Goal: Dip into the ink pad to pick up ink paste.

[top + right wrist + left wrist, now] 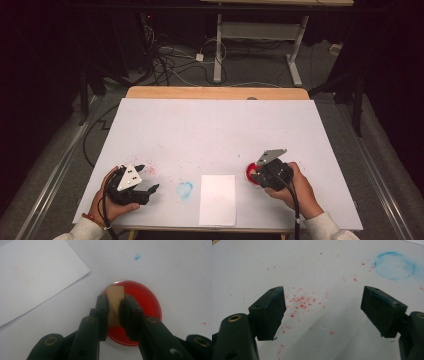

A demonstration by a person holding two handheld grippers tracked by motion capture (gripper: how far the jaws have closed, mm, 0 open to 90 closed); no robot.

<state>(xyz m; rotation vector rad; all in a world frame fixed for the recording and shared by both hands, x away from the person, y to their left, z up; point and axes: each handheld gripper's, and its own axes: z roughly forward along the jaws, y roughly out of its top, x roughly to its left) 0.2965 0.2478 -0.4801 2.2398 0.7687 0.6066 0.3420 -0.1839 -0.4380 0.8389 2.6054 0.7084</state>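
A round red ink pad [143,300] in a clear dish lies on the white table sheet [215,130], right of centre [251,173]. My right gripper [115,305] is shut on a small tan wooden stamp block [115,298] and holds it over the pad; whether the block touches the ink is hidden. In the high view that gripper [261,172] sits at the pad's right side. My left gripper [148,176] rests at the near left, open and holding nothing, its fingertips [273,307] wide apart [323,308] above red ink specks [300,302].
A blank white paper sheet [217,199] lies near the front edge between the hands; its corner [37,272] shows a faint red print. A blue ring stain [184,189] lies left of the paper, also ahead of the left gripper [394,265]. A wooden table edge [215,92] runs along the far side.
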